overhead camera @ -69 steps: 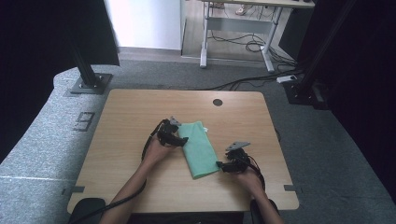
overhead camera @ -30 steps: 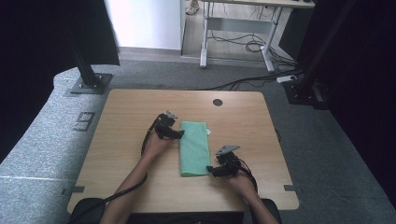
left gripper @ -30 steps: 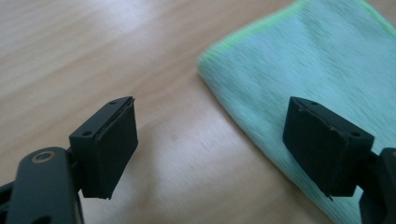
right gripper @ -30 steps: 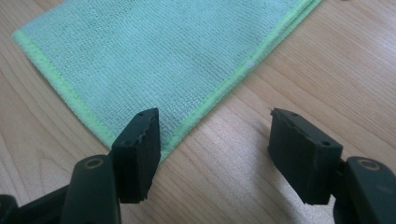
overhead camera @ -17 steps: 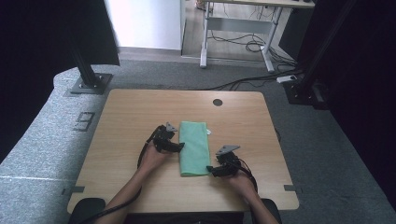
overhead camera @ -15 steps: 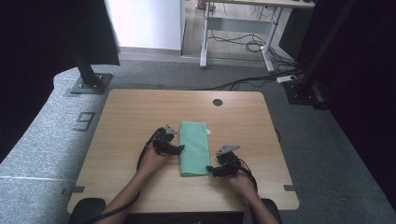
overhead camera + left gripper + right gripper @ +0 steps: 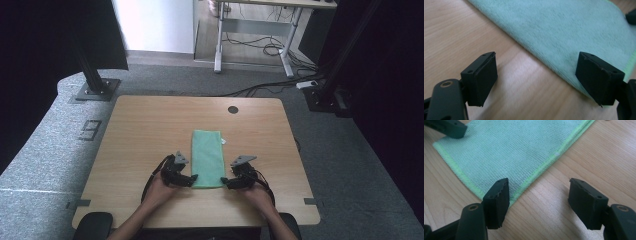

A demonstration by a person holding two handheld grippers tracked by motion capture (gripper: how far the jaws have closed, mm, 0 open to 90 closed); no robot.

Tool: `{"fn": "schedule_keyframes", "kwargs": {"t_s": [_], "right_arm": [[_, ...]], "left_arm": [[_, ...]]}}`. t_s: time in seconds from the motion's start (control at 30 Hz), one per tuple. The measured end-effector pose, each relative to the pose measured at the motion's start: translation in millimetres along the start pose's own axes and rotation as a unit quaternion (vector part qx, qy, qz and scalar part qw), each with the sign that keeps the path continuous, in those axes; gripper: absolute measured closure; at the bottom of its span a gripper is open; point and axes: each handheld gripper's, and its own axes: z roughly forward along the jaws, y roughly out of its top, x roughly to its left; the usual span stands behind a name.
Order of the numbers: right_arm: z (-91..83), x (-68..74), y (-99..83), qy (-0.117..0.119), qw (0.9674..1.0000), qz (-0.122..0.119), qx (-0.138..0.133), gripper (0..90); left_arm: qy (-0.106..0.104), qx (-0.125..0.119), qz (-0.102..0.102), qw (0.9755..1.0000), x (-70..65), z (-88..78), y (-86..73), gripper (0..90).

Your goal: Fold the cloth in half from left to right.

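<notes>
A light green cloth point(image 7: 207, 157), folded into a long narrow strip, lies flat in the middle of the wooden table point(image 7: 145, 125), its length running away from the person. My left gripper point(image 7: 191, 179) is open at the cloth's near left corner; one of its jaws rests over the cloth's edge point(image 7: 564, 32), the other over bare wood. My right gripper point(image 7: 224, 181) is open at the near right corner, one jaw over the cloth's stitched hem point(image 7: 506, 147), the other over wood. The left gripper's jaw tip point(image 7: 446, 127) appears at the far corner in the right gripper view.
A round cable hole point(image 7: 232, 109) sits near the table's far edge. A small white tag point(image 7: 223, 141) pokes out on the cloth's right side. Black stand bases point(image 7: 94, 89) and a desk frame with cables point(image 7: 260, 47) are on the grey floor beyond.
The cloth went from a slanted, wider shape to a straight narrow strip. Both grippers drew back toward the person and now sit at the cloth's near corners; the left moved most.
</notes>
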Motion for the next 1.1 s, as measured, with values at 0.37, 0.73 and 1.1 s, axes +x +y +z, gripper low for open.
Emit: {"fn": "schedule_keyframes", "kwargs": {"t_s": [0.37,0.73,1.1], "right_arm": [[7.9,9.0,7.8,-0.002,1.0000,0.003,-0.002,32.3],[-10.2,-6.4,-4.2,-0.027,0.9995,-0.006,-0.017,19.6],[-7.1,-26.9,-23.0,-0.035,0.9990,0.020,-0.018,2.3]], "left_arm": [[0.011,-0.004,-0.009,0.9999,11.4,-5.8,-8.0,17.5],[0.005,-0.014,-0.001,0.9999,14.8,-32.0,-19.4,13.9],[0.020,0.004,0.005,0.9998,26.4,-28.2,-35.3,5.4]]}}
